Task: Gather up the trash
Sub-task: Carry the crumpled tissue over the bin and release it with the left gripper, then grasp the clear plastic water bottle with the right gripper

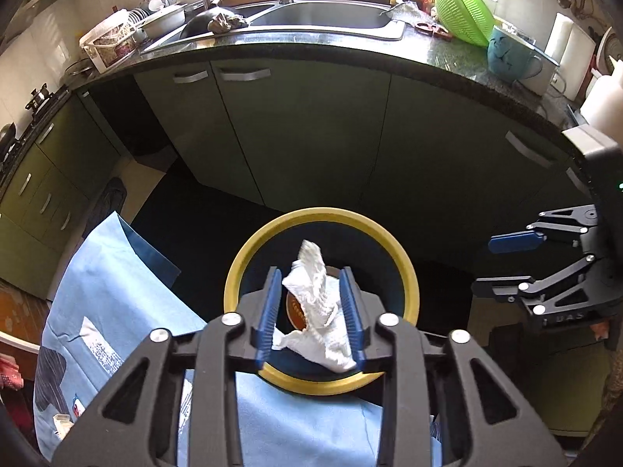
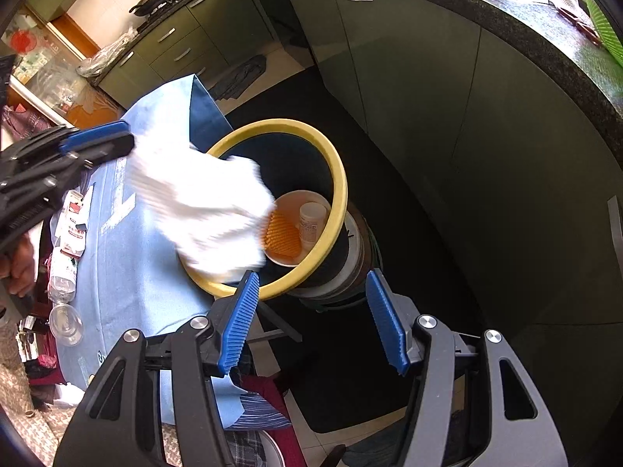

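Observation:
A crumpled white tissue [image 1: 315,311] hangs loose between the fingers of my left gripper [image 1: 311,272], whose jaws stand apart wider than the tissue, right over a dark bin with a yellow rim [image 1: 241,257]. In the right wrist view the tissue [image 2: 202,210] is a blurred white shape between the left gripper [image 2: 117,140] and the bin's yellow rim [image 2: 338,194]. Inside the bin lie a paper bowl [image 2: 288,260] with something orange in it and a small white bottle [image 2: 311,220]. My right gripper [image 2: 312,276] is open and empty just beside the bin; it shows at the right edge [image 1: 483,264].
A table under a light blue cloth [image 1: 117,292] touches the bin's left side; a plastic bottle [image 2: 62,272] and a clear cup [image 2: 66,325] lie on it. Green cabinets [image 1: 311,136] and a dark countertop with a sink [image 1: 331,19] stand beyond the bin.

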Motion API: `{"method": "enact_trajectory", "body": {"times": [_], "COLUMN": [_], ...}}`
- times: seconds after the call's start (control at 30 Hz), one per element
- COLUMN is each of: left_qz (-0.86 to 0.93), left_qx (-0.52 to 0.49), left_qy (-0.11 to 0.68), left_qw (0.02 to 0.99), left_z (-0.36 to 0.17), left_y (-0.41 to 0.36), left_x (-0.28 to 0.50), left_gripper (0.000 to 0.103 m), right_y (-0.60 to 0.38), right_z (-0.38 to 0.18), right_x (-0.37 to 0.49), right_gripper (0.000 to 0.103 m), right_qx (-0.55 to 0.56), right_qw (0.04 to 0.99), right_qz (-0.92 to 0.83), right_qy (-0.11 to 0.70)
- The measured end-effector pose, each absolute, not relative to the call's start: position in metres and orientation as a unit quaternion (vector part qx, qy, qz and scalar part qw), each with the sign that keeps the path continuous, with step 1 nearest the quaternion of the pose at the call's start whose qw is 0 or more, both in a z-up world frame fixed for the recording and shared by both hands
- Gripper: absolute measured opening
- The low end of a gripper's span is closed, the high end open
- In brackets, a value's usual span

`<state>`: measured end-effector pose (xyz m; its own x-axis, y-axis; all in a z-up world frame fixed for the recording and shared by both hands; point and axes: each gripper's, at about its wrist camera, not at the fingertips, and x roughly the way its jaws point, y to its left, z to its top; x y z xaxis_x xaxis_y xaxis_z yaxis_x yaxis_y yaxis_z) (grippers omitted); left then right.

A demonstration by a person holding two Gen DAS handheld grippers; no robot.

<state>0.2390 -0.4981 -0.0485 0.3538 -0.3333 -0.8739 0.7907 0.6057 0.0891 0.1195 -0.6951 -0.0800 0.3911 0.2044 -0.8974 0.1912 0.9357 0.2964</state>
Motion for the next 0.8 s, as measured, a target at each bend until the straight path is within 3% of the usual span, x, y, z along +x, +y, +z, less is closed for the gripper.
{"method": "enact_trajectory", "body": {"times": [0.17,0.3,0.47,0.57,0.8], "left_qz": [-0.37,-0.363,-0.324,-0.29,-0.149], "left_qx": [0.238,0.203,0.167,0.126,0.058], "left_qy": [0.438,0.409,0.382,0.39,0.407], "left_qw": [0.784,0.812,0.849,0.865,0.9], "left_z": [-0.026,0.018,0.053,0.057,0.026], "left_y": [-0.471,-0.414,-0.314,-0.243,-0.088], "left_x": [0.229,0.21,0.18,0.166,0.136], "left_gripper": [0.038,0.057,0.063,0.07,0.075], "right_y": [-0.684,-0.665,-0.604,-0.54,-0.372], "right_z": [-0.074,-0.071,-0.068,-0.062,-0.044], "right_x": [0.125,0.133,0.155,0.176,0.207], "right_gripper": [0.057,0.057,0.057,0.057,0.057], "right_qx": [0.169,0.155,0.114,0.08,0.012], "right_qw": [0.815,0.815,0.814,0.81,0.773], "right_qz": [0.009,0.019,0.061,0.113,0.245], "right_qy": [0.554,0.558,0.567,0.57,0.585]}}
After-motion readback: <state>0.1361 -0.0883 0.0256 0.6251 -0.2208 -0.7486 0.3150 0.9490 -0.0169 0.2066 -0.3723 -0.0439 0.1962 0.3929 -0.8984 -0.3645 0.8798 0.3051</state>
